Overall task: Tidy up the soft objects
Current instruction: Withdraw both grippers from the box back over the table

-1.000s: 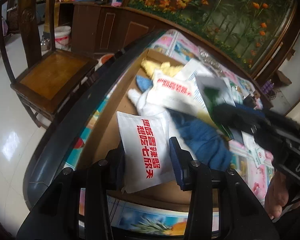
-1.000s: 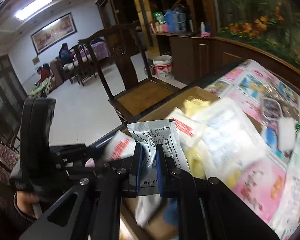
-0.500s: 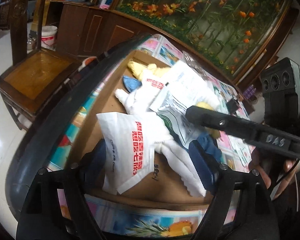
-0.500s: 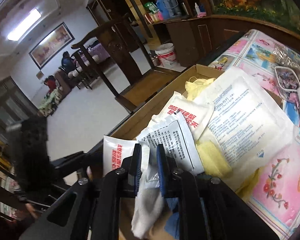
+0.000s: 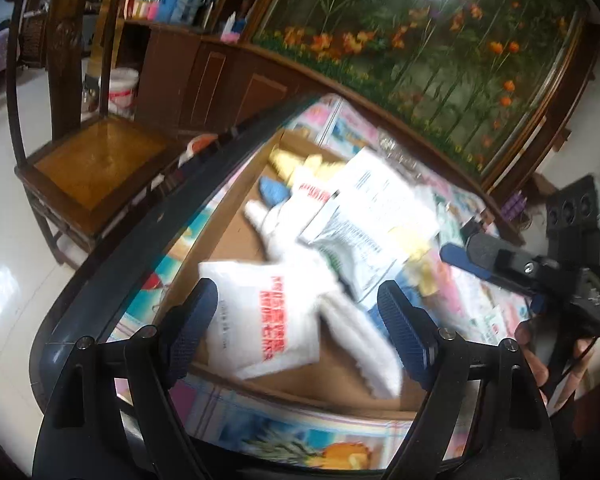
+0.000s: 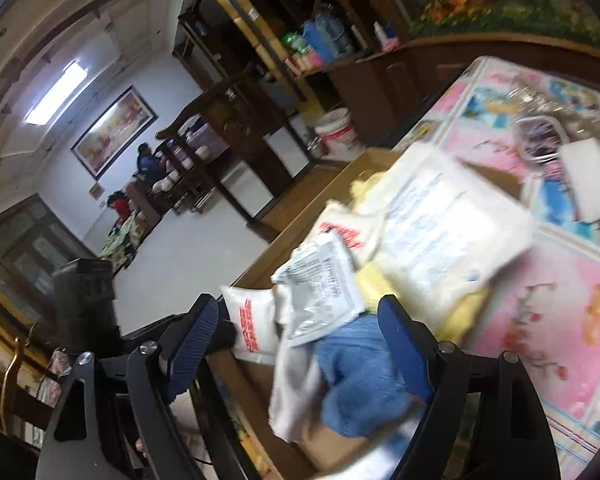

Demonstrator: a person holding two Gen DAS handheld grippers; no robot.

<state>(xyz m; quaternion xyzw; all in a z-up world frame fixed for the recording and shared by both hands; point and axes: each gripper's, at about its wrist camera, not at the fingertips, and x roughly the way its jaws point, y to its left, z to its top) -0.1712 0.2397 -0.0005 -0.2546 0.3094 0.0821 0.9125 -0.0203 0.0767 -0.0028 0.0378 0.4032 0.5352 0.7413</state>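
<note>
A cardboard box (image 5: 236, 240) on the table holds a pile of soft things. A white pouch with red lettering (image 5: 260, 320) lies at its near end, just beyond my left gripper (image 5: 296, 312), which is open and apart from it. On the pile rests a silver sachet (image 6: 320, 292), over a white cloth (image 6: 296, 392) and a blue cloth (image 6: 360, 368). My right gripper (image 6: 298, 320) hovers above them; its jaws are opening and the pads touch nothing. A large white packet (image 6: 440, 232) and a yellow cloth (image 6: 460, 312) lie further back.
A wooden chair (image 5: 92, 160) stands left of the table's dark rim (image 5: 140, 232), with a white bucket (image 5: 120, 88) behind it. Clear plastic containers (image 6: 540, 136) sit on the patterned tablecloth. Two people (image 6: 144, 160) are far off across the room.
The left gripper opened and let go of the white pouch, which now lies in the box. The right gripper opened and released the silver sachet onto the pile.
</note>
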